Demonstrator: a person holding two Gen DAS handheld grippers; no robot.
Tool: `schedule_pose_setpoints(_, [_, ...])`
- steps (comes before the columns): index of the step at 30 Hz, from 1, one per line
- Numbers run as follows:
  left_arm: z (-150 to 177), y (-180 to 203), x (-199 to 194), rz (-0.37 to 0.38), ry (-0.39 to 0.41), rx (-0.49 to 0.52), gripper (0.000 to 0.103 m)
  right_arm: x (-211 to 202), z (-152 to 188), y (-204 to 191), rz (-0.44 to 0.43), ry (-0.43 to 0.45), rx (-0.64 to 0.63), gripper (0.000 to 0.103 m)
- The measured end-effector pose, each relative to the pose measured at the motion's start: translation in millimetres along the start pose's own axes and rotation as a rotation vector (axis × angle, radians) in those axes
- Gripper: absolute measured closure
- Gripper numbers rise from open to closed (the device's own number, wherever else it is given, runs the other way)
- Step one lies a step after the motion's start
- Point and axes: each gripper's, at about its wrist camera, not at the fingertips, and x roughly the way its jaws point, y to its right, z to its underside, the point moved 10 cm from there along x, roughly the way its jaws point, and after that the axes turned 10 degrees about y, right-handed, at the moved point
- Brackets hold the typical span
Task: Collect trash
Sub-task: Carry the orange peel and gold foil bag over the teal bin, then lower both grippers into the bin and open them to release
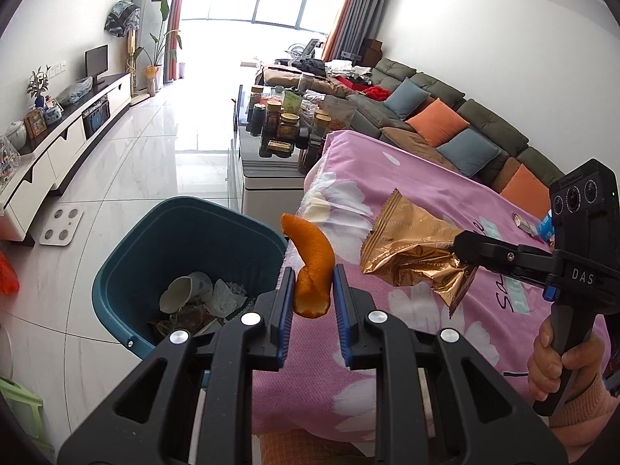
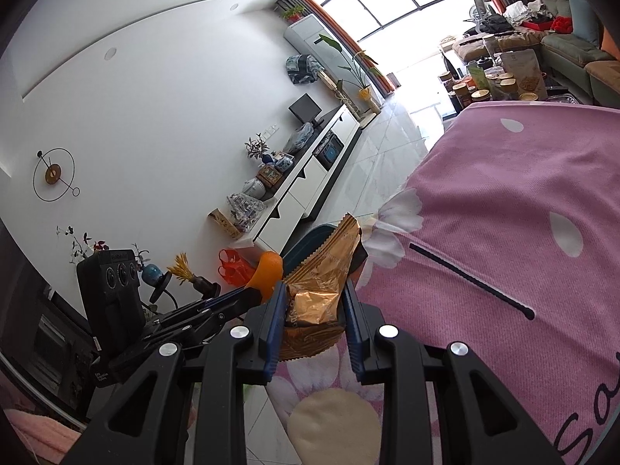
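Observation:
My left gripper (image 1: pixel 313 290) is shut on an orange peel (image 1: pixel 312 261) and holds it above the table edge, just right of the teal trash bin (image 1: pixel 124 271). The bin holds a broken white cup, crumpled paper and wrappers. My right gripper (image 2: pixel 314 302) is shut on a gold foil wrapper (image 2: pixel 323 271) and holds it over the pink flowered tablecloth (image 2: pixel 503 213). In the left wrist view the right gripper (image 1: pixel 463 250) comes in from the right with the wrapper (image 1: pixel 410 248). The peel (image 2: pixel 267 271) and the left gripper also show in the right wrist view.
More small trash (image 1: pixel 536 226) lies on the cloth at the far right. A black stick (image 2: pixel 471 281) lies on the cloth. A glass coffee table with jars (image 1: pixel 283 124) stands beyond. A white scale (image 1: pixel 62 226) lies on the floor. A sofa (image 1: pixel 445 124) runs along the right.

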Motion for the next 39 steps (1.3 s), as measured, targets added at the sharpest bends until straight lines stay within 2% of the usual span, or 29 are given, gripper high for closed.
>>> schedule_pose_setpoints(39, [-1.1, -50.1, -4.4, -0.092, 0.010, -0.038, 0.083, 36.2, 1.6, -27.6, -0.012, -0.074, -0.051, 0.076])
